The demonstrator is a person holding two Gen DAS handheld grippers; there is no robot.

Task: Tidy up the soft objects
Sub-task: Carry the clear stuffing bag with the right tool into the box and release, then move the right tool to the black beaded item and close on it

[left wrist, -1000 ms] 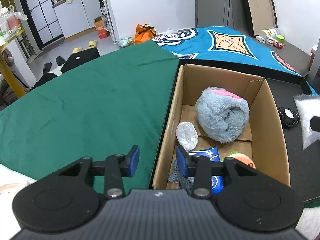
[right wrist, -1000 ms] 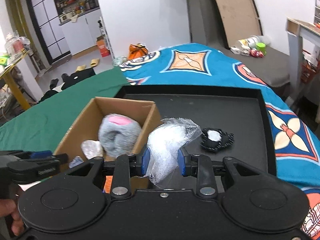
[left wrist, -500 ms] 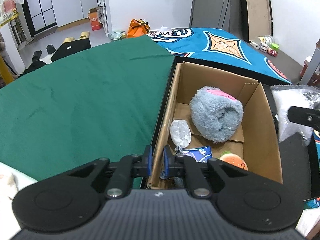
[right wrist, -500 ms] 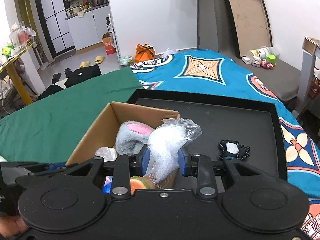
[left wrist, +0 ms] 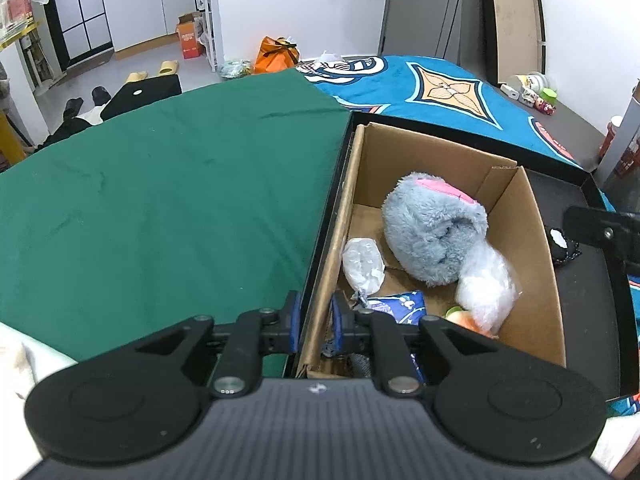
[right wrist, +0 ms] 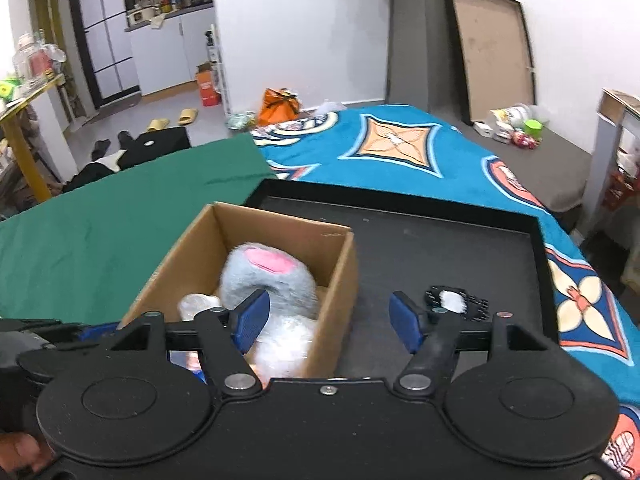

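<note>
A cardboard box [left wrist: 532,240] [right wrist: 340,276] stands on a black tray [right wrist: 460,248]. In it lie a grey plush toy [left wrist: 432,232] [right wrist: 268,280], a clear bubble-wrap bag [left wrist: 486,288] [right wrist: 286,340], a small white bag [left wrist: 362,264], a blue packet [left wrist: 398,304] and an orange toy [left wrist: 468,320]. My left gripper [left wrist: 314,322] is shut on the box's left wall. My right gripper [right wrist: 328,316] is open and empty above the box's right wall. A black-and-white soft item [right wrist: 454,300] lies on the tray right of the box.
The tray lies on a bed with a green cloth [left wrist: 160,200] at left and a blue patterned blanket [right wrist: 400,152] behind. Small bottles and toys [right wrist: 512,124] sit at the far right. A table edge [right wrist: 616,108] stands at the right.
My right gripper opened and let the bubble-wrap bag fall into the box. My left gripper closed on the box's left wall.
</note>
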